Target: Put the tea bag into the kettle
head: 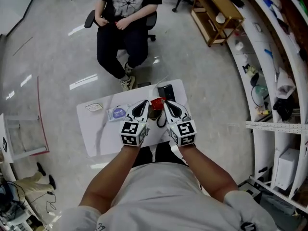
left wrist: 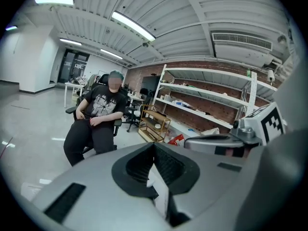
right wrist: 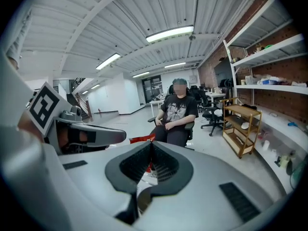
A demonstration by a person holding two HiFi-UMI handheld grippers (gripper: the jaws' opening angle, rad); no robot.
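On a small white table (head: 96, 134) a dark round vessel, probably the kettle (head: 154, 113), stands between my two grippers, with a red part (head: 157, 103) at its far side. A small flat packet (head: 94, 108), possibly the tea bag, lies at the table's far left. My left gripper (head: 144, 103) hovers over the table left of the kettle, its jaws shut with nothing between them (left wrist: 154, 146). My right gripper (head: 167, 104) hovers to the right, also shut and empty (right wrist: 150, 146). The red part (right wrist: 140, 139) shows just past its jaws.
A blue and white pouch (head: 117, 112) lies left of the left gripper. A black flat object (head: 166, 91) sits at the table's far edge. A person (head: 122, 23) sits on an office chair beyond the table. Shelving (head: 269, 57) lines the right wall, and a wooden rack (head: 216, 13) stands in front of it.
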